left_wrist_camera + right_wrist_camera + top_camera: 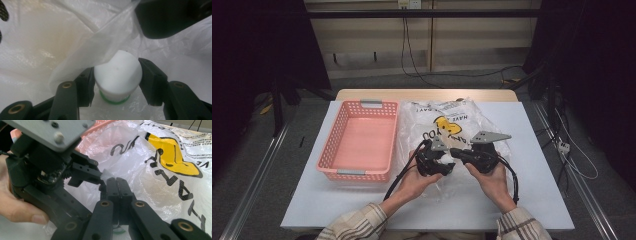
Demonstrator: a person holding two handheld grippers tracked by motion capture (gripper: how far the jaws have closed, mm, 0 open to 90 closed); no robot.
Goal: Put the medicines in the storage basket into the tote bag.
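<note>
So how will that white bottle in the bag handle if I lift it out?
The white bottle looks rigid and smooth, so it may slip between the left gripper jaws. The thin plastic bag is floppy and may drag along.

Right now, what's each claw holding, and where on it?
Left claw: jaws around the white bottle inside the plastic bag, at its white top; contact looks likely. Right claw: shut, pinching the bag's film at its opening.

Bench (537,150) sitting mid-frame, white top; grey floor (257,165) surrounding it, black curtains (257,45) hanging at both sides, cables (412,60) trailing down beige back wall (362,35).
</note>
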